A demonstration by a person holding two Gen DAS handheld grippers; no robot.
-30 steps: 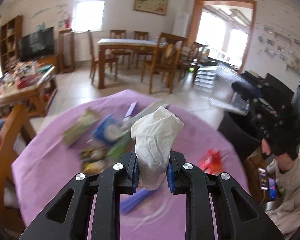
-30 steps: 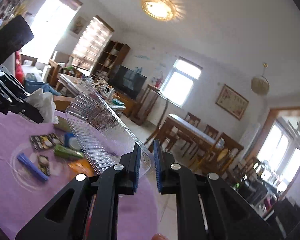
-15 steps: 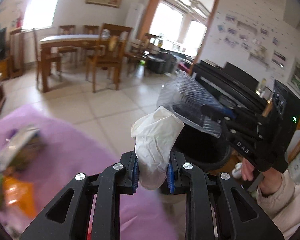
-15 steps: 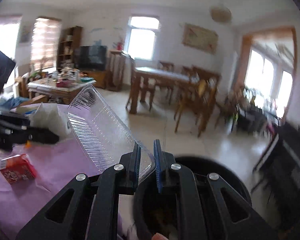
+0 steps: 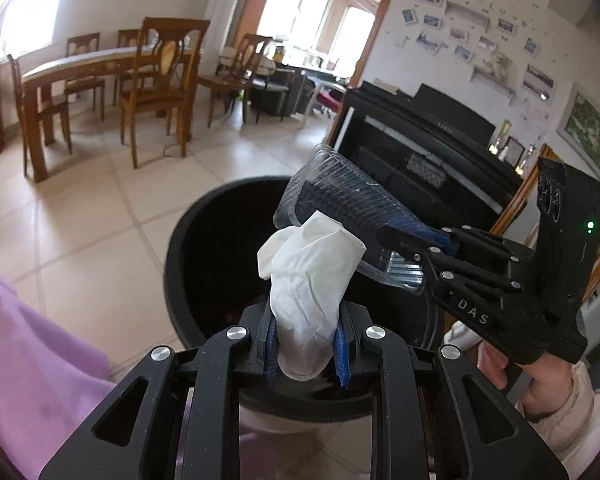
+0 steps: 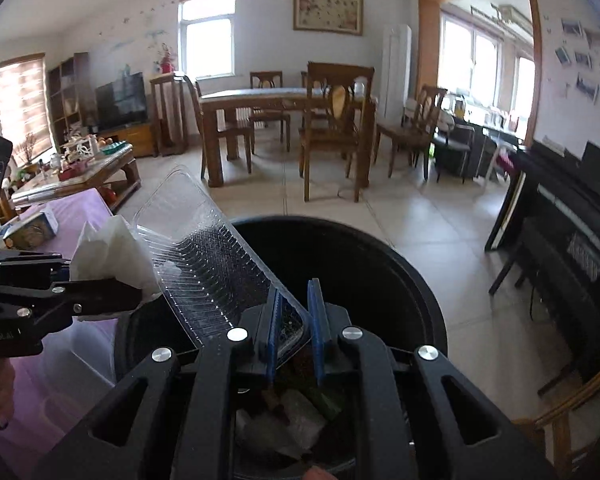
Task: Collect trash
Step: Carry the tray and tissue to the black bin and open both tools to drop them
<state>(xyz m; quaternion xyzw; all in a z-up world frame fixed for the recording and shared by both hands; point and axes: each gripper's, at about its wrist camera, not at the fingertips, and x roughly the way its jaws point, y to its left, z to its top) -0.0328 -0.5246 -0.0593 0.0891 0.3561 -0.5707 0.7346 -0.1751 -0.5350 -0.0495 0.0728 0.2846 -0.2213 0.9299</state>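
My left gripper (image 5: 305,346) is shut on a crumpled white tissue (image 5: 310,280) and holds it over the near rim of a round black trash bin (image 5: 188,256). My right gripper (image 6: 296,328) is shut on the corner of a clear plastic tray (image 6: 204,256), tilted above the same bin (image 6: 380,264). The tray also shows in the left wrist view (image 5: 340,204), next to the tissue, with the right gripper (image 5: 416,240) behind it. Trash lies at the bottom of the bin (image 6: 292,420). The left gripper (image 6: 112,284) with the tissue (image 6: 112,256) shows at the left of the right wrist view.
The purple-clothed table (image 5: 28,352) lies at the left, with a snack box (image 6: 32,228) on it. A black piano (image 5: 420,152) stands right of the bin. A wooden dining table and chairs (image 6: 292,120) stand farther back on the tiled floor.
Both grippers have swung away from the purple table to above the black bin, still holding the tissue and the clear tray. The bin's inside now shows.
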